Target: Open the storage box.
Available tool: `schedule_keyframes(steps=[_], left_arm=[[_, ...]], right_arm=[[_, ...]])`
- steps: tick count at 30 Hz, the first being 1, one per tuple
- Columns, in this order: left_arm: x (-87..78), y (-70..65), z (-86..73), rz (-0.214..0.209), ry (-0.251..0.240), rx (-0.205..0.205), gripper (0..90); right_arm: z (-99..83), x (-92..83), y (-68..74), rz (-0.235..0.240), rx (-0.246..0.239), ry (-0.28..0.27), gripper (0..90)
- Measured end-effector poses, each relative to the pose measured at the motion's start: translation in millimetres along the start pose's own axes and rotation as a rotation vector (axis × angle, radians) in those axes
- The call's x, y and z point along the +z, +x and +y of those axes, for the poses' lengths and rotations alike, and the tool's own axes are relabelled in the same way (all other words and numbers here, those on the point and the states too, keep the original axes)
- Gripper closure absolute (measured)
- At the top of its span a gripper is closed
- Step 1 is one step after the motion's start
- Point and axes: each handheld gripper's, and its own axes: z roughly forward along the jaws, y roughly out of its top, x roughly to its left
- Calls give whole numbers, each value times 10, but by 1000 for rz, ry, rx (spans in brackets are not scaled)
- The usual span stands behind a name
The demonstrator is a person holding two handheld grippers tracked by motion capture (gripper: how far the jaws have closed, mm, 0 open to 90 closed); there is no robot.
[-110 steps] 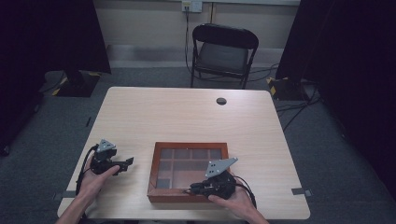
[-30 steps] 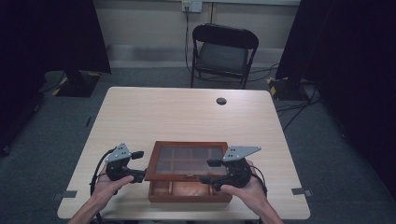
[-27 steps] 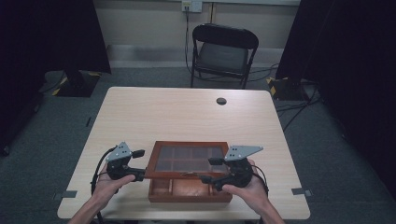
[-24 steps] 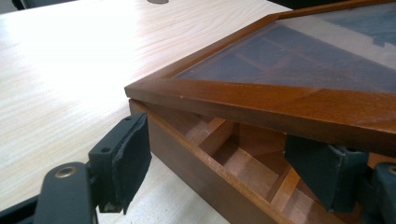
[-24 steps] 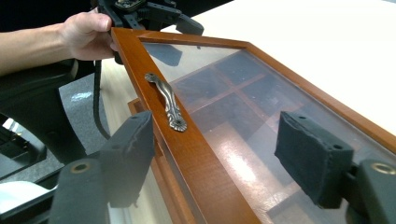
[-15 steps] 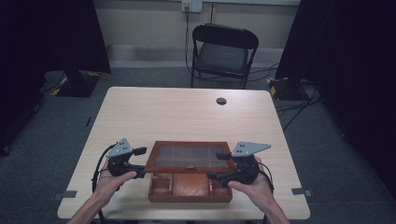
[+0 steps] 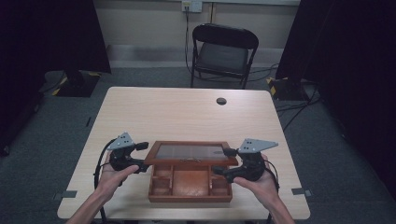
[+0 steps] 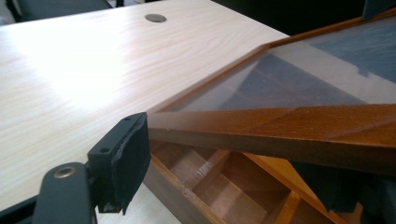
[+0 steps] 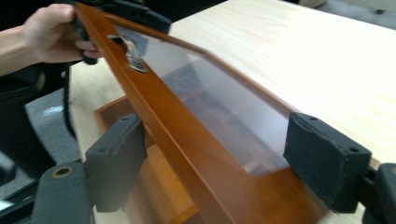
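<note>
A brown wooden box (image 7: 189,198) with several compartments stands at the table's near edge. Its glass-paned lid (image 7: 189,152) is hinged at the back and tilted up. My left gripper (image 7: 141,157) is shut on the lid's front left corner; its jaws closed a little within the last second. In the left gripper view a pad (image 8: 123,156) presses the lid frame (image 8: 303,126). My right gripper (image 7: 222,161) stands open around the front right corner, its jaws having just widened. In the right gripper view the lid (image 9: 187,88) passes between the pads (image 9: 327,161), and a metal latch (image 9: 132,53) shows.
The pale wood table (image 7: 187,116) has a round cable hole (image 7: 221,101) near its far edge. A black folding chair (image 7: 224,51) stands behind it. Dark curtains hang at both sides. The other hand (image 9: 51,32) shows at the lid's far end.
The lid, flat on the box at first, has swung higher at its front edge over the last second. Both hands rose with it, and the right hand shifted right.
</note>
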Motion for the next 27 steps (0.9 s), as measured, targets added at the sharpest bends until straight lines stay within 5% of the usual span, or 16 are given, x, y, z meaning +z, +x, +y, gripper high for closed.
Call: schedule_keyframes(steps=[8, 27], left_arm=[[31, 17, 78, -42, 2, -15, 274], [81, 131, 185, -45, -21, -61, 351]], right_arm=[[-3, 14, -156, -11, 33, -15, 213], [73, 78, -447, -22, 74, -43, 347]])
